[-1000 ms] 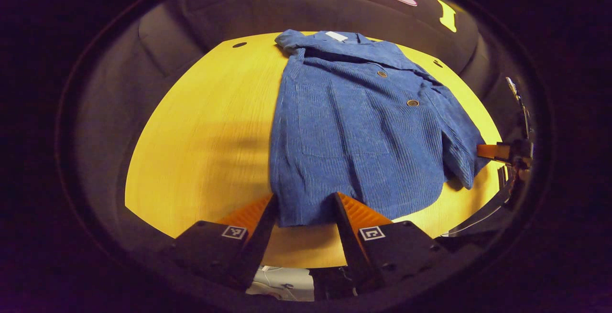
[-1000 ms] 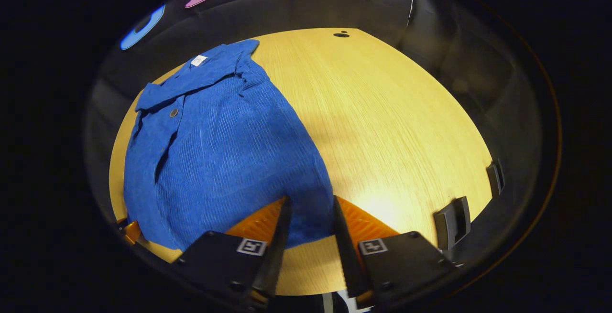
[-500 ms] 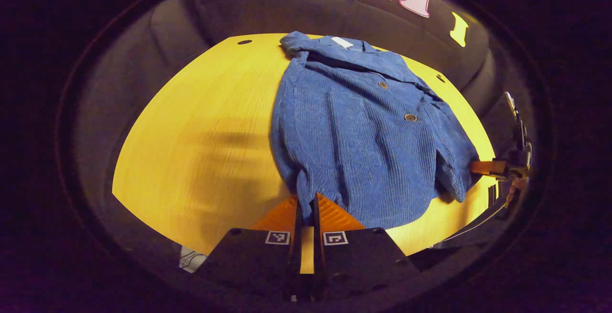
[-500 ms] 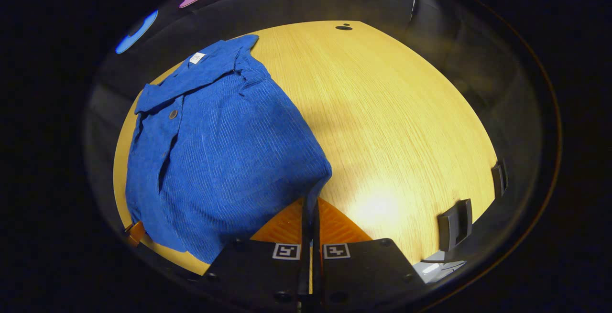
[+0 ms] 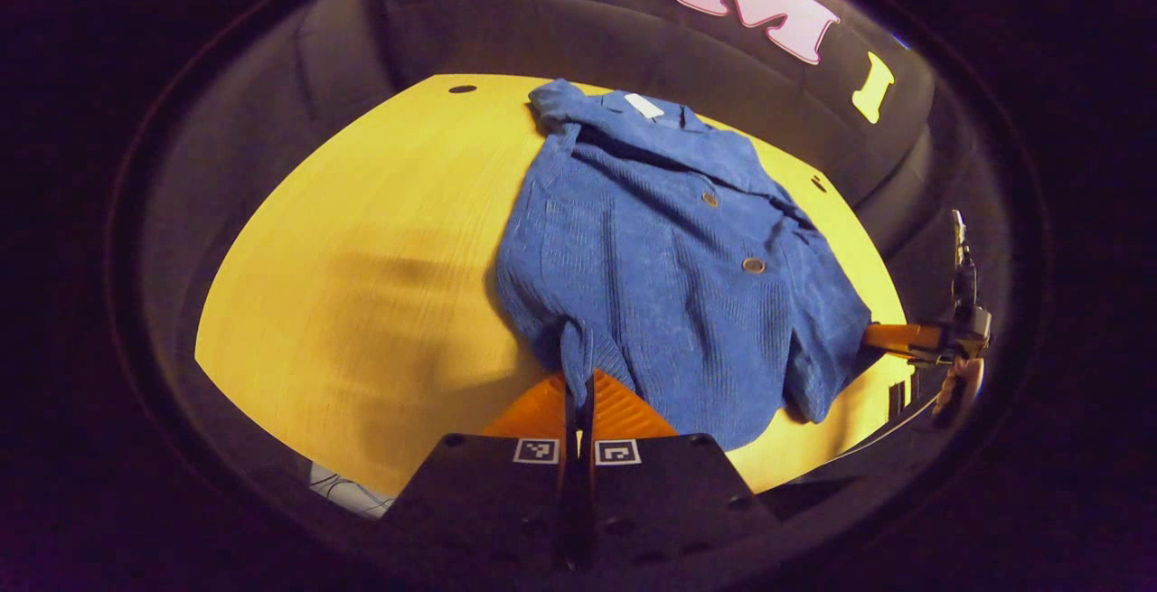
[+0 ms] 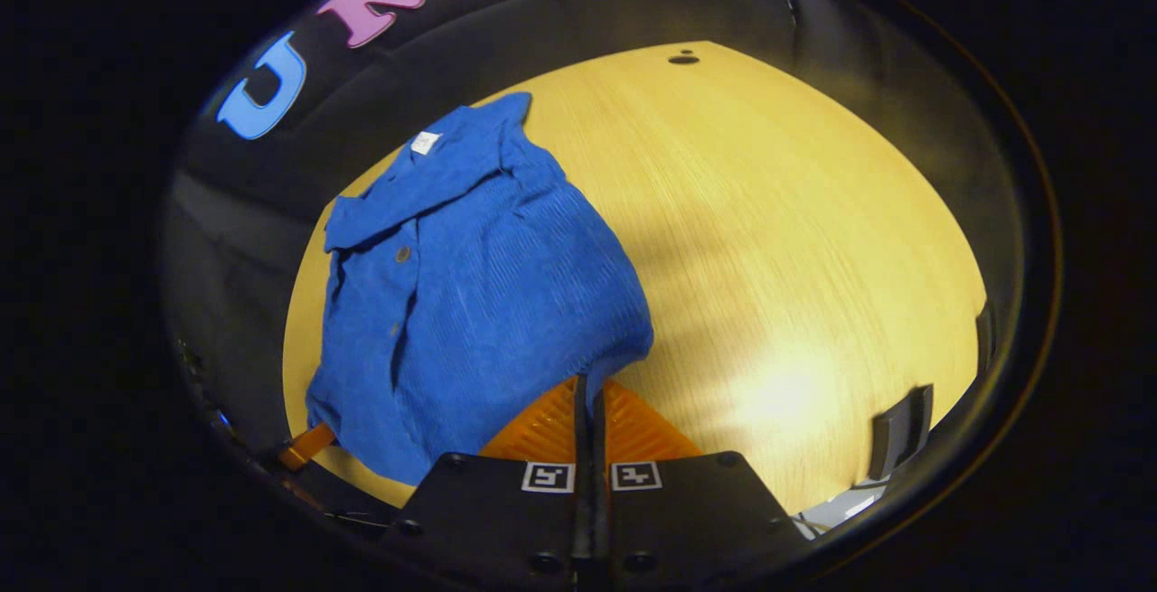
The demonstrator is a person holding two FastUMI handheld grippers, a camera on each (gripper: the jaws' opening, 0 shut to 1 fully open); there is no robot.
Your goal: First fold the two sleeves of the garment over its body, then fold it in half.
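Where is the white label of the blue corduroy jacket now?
The white label sits inside the collar of the blue corduroy jacket, at its far end on the wooden table, near the black cloth wall.

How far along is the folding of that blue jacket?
Sleeves look done: the blue jacket lies as a narrow panel on the table, no sleeve sticking out. In hand: the left gripper and right gripper each pinch a corner of the near hem, lifting it. Left: carrying that hem up to the collar.

I'm working in a recording booth: black cloth wall [image 5: 506,23] across the upper frame, bare wooden table [image 6: 795,212] below.
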